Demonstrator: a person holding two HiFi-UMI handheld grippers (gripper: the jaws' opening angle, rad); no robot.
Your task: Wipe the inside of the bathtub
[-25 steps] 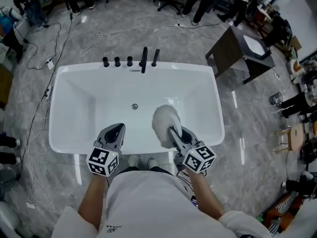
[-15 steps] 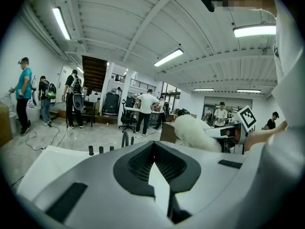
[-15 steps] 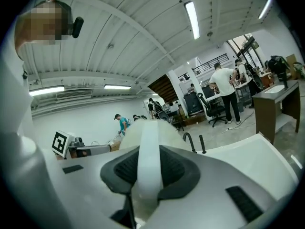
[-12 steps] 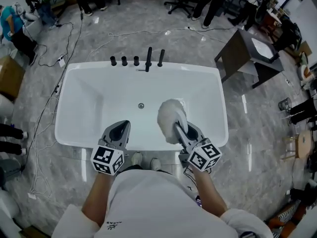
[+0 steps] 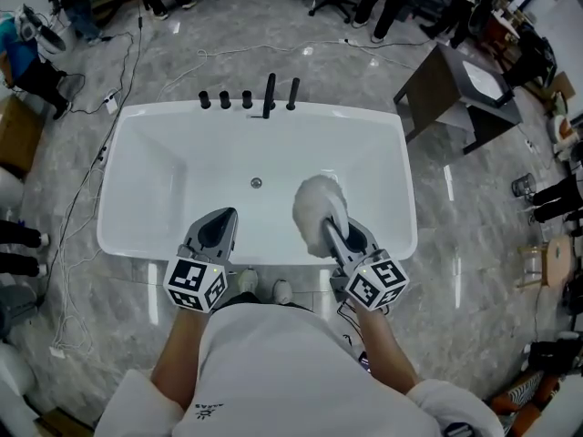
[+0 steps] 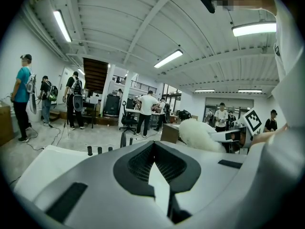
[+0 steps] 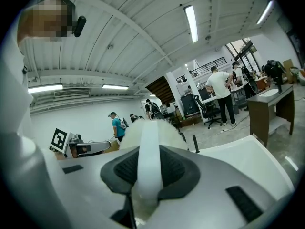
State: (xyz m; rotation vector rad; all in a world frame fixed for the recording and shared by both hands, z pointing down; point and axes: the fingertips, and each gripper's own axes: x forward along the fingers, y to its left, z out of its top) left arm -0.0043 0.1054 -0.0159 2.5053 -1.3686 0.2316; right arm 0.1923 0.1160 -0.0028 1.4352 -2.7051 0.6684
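Observation:
A white freestanding bathtub (image 5: 137,153) fills the middle of the head view, with a drain (image 5: 256,183) in its floor. My right gripper (image 5: 349,240) is shut on the white handle (image 7: 148,151) of a fluffy white duster brush (image 5: 316,204), whose head hangs over the tub's right half. The same fluffy brush head (image 7: 164,130) shows past the jaws in the right gripper view. My left gripper (image 5: 217,230) sits over the tub's near rim, jaws closed together with nothing between them. In the left gripper view the brush (image 6: 200,135) appears at right.
Black faucet handles and spout (image 5: 268,96) line the tub's far rim. A dark side table (image 5: 460,94) stands at the right. Cables (image 5: 109,71) trail over the grey marble floor. Several people (image 6: 143,111) stand by desks and chairs in the background.
The view shifted slightly; both grippers stay near the tub's near rim. The brush head has edged a little further over the tub's inside.

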